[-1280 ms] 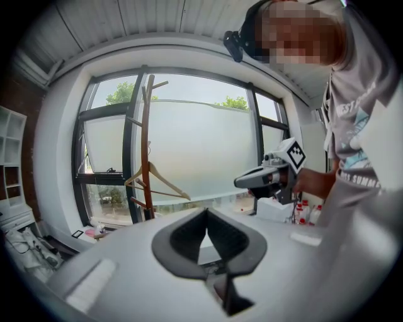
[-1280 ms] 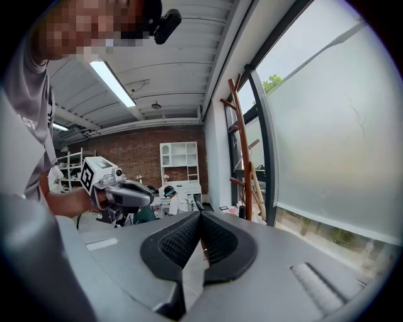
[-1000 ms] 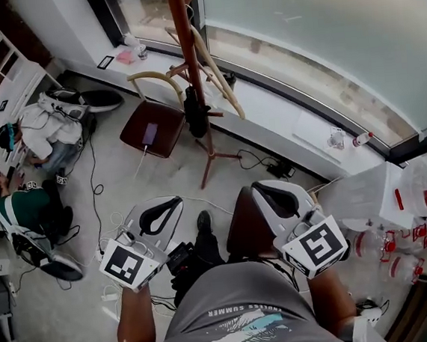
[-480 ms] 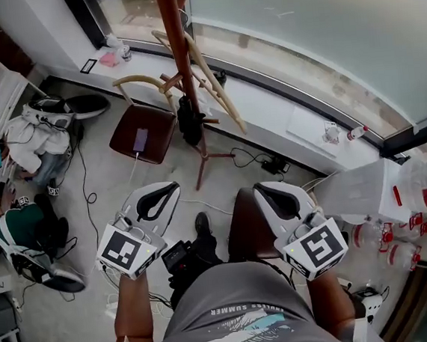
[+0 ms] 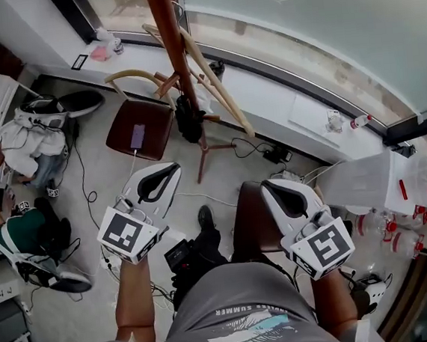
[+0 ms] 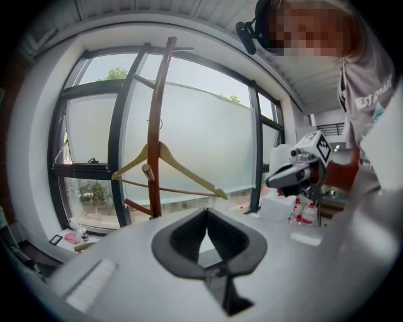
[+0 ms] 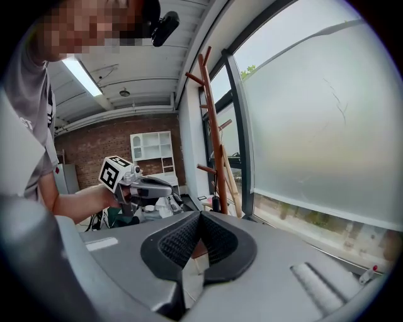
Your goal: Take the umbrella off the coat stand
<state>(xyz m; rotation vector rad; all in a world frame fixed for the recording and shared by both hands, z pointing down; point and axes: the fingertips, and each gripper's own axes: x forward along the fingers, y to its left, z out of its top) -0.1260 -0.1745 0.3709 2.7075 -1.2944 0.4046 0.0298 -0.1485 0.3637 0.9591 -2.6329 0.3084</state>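
Note:
A black folded umbrella [image 5: 188, 120] hangs low on the red-brown coat stand [image 5: 168, 43], beside a wooden hanger [image 5: 216, 80]. My left gripper [image 5: 170, 171] is shut and empty, pointing at the stand from a short way off. My right gripper [image 5: 272, 189] is also shut and empty, further right. The left gripper view shows the stand's pole [image 6: 154, 126], the hanger [image 6: 169, 165] and the right gripper [image 6: 296, 173], but its own body [image 6: 206, 210] hides the umbrella. In the right gripper view the pole [image 7: 216, 151] stands ahead of the jaws [image 7: 200, 215], with the umbrella [image 7: 216, 202] dark beside it.
A brown chair [image 5: 150, 111] with a phone on it stands left of the stand, another brown seat [image 5: 250, 219] by my legs. People [image 5: 25, 226] sit on the floor at left. Cables and a power strip [image 5: 278, 153] lie near the sill. Water bottles [image 5: 400, 235] stand at right.
Both grippers have moved forward toward the coat stand, the left one more. The stand and umbrella now sit closer in the head view.

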